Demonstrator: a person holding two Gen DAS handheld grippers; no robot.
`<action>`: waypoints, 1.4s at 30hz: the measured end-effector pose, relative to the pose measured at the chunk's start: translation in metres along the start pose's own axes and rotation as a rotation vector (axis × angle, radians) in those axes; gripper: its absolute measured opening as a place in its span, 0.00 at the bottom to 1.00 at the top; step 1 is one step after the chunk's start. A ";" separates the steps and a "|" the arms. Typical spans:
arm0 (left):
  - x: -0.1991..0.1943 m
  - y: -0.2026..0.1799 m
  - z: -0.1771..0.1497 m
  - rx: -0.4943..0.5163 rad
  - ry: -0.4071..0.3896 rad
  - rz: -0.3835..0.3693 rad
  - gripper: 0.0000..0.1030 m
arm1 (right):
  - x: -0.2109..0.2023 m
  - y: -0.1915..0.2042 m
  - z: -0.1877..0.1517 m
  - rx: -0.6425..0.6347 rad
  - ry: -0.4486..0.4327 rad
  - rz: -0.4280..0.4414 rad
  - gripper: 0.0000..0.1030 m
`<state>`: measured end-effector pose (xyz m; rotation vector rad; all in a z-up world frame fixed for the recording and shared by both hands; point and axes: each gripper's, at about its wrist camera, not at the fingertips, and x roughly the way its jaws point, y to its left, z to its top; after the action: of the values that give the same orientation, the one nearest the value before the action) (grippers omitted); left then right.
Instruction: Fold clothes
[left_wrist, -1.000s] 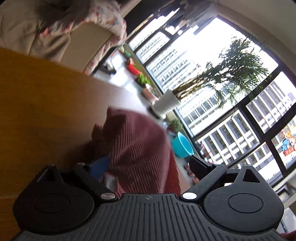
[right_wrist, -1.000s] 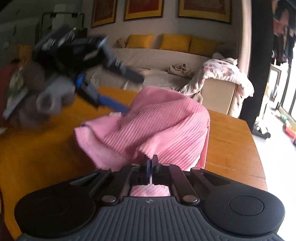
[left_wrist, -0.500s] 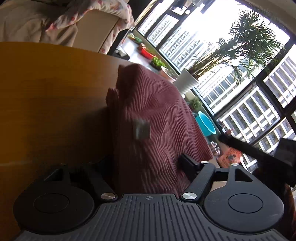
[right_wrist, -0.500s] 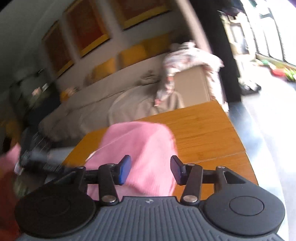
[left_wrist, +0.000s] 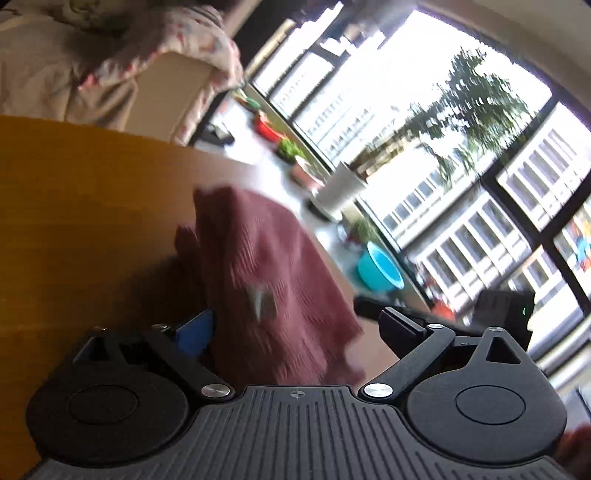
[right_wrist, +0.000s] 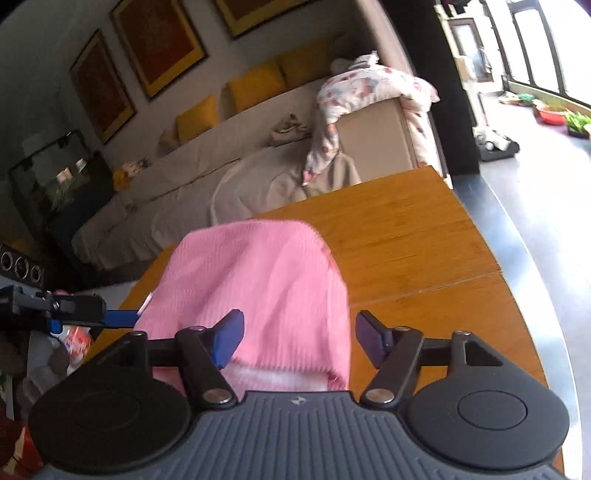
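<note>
A pink ribbed cloth (right_wrist: 258, 291) lies folded in a mound on the wooden surface (right_wrist: 417, 240), near its middle. The right gripper (right_wrist: 299, 336) hangs over the cloth's near end with its jaws spread wide and nothing between them. The left gripper (left_wrist: 295, 328) is wide open too, its fingers either side of the cloth's near edge (left_wrist: 269, 280) without pinching it. A small grey label (left_wrist: 263, 302) shows on the fabric.
</note>
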<state>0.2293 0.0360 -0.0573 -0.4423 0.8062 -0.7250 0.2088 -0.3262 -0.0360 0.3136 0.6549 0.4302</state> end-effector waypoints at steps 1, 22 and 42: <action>0.008 0.000 -0.001 -0.007 0.017 0.031 0.96 | 0.005 0.000 0.000 0.004 0.010 0.009 0.67; -0.035 0.059 0.021 0.056 -0.073 0.348 0.76 | 0.158 0.077 0.034 -0.063 0.131 0.177 0.45; -0.046 0.117 0.043 -0.095 -0.150 0.186 0.60 | 0.151 0.112 0.060 -0.233 -0.049 0.122 0.50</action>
<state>0.2887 0.1527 -0.0794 -0.4937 0.7316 -0.4769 0.3226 -0.1660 -0.0228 0.1420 0.5336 0.6080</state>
